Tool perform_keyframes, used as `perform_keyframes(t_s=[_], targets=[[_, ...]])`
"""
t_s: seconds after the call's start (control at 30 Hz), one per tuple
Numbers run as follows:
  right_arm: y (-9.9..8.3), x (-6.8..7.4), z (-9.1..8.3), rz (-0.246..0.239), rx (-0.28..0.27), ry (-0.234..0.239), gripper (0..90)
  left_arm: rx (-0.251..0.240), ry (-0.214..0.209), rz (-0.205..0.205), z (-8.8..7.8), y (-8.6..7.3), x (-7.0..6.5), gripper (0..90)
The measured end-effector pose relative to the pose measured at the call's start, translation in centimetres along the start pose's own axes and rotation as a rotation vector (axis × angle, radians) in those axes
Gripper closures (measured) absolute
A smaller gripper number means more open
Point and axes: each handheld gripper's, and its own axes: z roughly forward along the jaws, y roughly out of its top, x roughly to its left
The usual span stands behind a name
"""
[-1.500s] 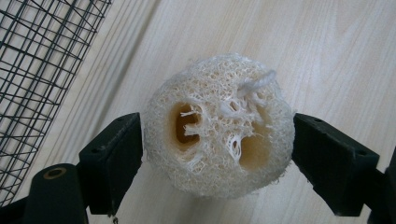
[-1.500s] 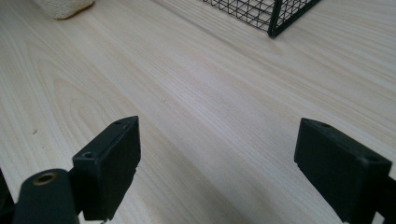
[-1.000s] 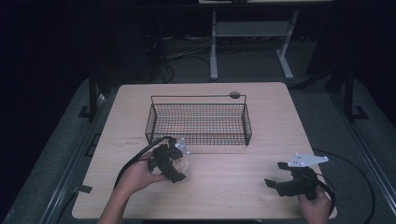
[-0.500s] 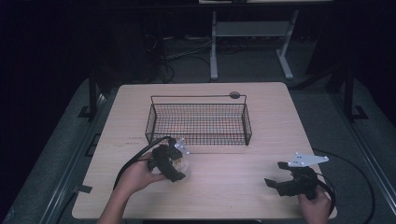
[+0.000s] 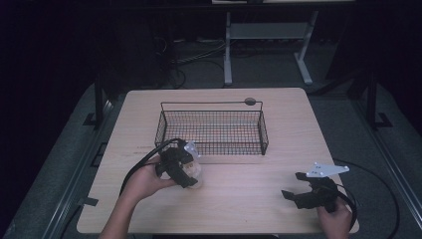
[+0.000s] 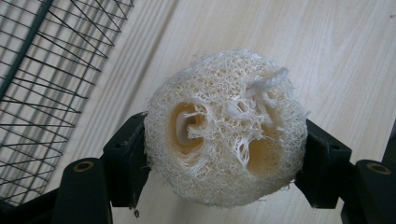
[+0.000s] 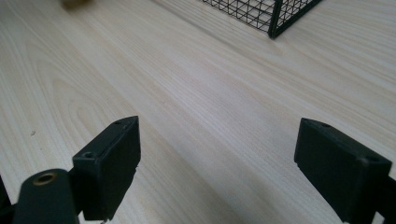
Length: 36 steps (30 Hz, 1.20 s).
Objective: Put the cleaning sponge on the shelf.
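Observation:
A pale round loofah sponge (image 6: 226,128) with a white string loop sits squeezed between the two black jaws of my left gripper (image 6: 224,154), just above the wooden table. From above, the left gripper (image 5: 185,172) holds the loofah sponge (image 5: 193,171) close to the front left corner of the black wire basket (image 5: 211,130). My right gripper (image 5: 294,186) rests near the table's front right, jaws wide apart with bare wood between them (image 7: 217,154).
The wire basket (image 6: 42,79) stands at the table's middle back, its corner (image 7: 273,18) visible ahead of the right gripper. A small dark round disc (image 5: 250,101) lies behind the basket. Black cables trail off both grippers. Bare wood lies between the two grippers.

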Motion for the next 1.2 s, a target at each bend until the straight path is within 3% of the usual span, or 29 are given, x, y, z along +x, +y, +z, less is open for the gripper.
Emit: perform_keyframes(t_s=[0.4,0.83,1.2], targets=[[0.1,0.0,0.2,0.003,0.001,0.009,14.1,-0.019,-0.004,-0.004,-1.0,0.8,0.8,28.5],[0.1,-0.1,0.2,0.0,-0.001,0.005,14.1,-0.005,-0.004,0.004,-2.1,1.9,1.7,28.4],[0.1,-0.1,0.3,0.003,-0.001,0.007,14.1,-0.022,-0.01,-0.023,-3.5,2.1,3.0,28.4]])
